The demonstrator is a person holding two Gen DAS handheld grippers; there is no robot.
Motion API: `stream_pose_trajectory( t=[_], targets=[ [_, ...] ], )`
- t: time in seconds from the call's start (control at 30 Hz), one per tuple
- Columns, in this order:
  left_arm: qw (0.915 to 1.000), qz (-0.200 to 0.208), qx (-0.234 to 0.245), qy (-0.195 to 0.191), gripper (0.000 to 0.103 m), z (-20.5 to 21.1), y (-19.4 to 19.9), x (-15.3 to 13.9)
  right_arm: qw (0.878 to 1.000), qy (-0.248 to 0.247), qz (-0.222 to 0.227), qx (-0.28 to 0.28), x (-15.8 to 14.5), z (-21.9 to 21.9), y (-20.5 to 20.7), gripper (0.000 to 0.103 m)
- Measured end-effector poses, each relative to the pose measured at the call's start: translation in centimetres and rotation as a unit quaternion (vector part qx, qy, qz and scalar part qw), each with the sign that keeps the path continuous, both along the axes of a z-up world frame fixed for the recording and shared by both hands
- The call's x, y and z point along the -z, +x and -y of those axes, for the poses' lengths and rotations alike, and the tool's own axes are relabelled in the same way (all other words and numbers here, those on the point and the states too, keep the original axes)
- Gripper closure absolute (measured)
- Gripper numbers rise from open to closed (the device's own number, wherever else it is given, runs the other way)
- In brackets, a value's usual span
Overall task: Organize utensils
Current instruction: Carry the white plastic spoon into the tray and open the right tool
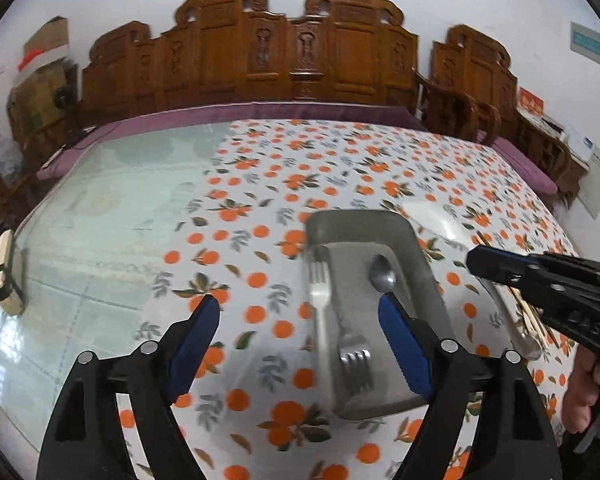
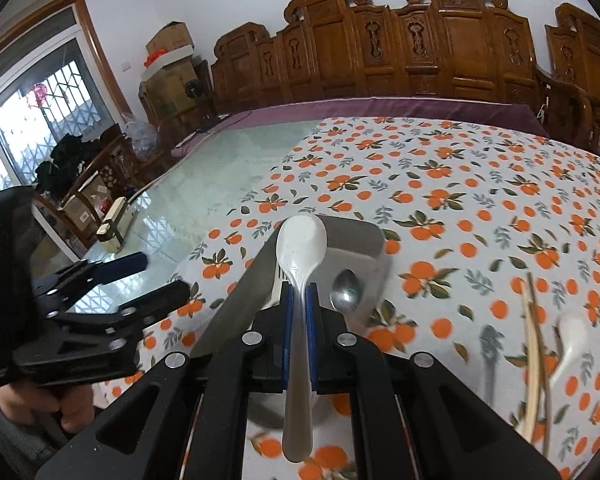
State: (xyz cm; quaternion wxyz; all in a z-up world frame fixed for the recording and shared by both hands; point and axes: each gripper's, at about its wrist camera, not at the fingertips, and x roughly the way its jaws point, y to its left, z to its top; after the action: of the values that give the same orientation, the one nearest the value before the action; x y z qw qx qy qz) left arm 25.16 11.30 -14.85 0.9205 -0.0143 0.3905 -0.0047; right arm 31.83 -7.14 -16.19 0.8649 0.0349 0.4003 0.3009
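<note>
The right gripper (image 2: 299, 300) clamps a white ceramic spoon (image 2: 300, 264) above the grey tray (image 1: 400, 236) on the counter (image 1: 260, 184), while the left gripper (image 1: 300, 320) gapes wide, empty.

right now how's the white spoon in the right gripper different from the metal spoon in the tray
The white spoon is pale and speckled; the metal spoon is shiny grey. The white spoon has the broader bowl. The white spoon is clamped by its handle in the right gripper, above the grey tray; the metal spoon lies loose in the tray. Both show their bowls toward the far end of the table.
</note>
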Motion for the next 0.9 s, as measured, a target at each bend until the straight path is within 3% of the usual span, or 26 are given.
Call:
stream_pose_trajectory(
  t=[0.47, 0.67, 0.9],
  targets=[
    [0.9997, -0.001, -0.025, -0.008, 0.019, -2.2, 0.0, -0.1, 0.999, -0.008, -0.051, 0.009, 3.8, -4.0, 3.5, 0.094],
    [0.9999, 0.002, -0.006, -0.014, 0.019, -0.9, 0.0, -0.3, 0.999, -0.002, -0.034, 0.002, 2.9, -1.5, 2.8, 0.094],
    [0.9994, 0.017, 0.029, -0.009, 0.019, 2.2, -0.3, -1.2, 1.0, -0.029, 0.007, 0.011, 0.3, 4.1, 0.5, 0.094]
  ],
)
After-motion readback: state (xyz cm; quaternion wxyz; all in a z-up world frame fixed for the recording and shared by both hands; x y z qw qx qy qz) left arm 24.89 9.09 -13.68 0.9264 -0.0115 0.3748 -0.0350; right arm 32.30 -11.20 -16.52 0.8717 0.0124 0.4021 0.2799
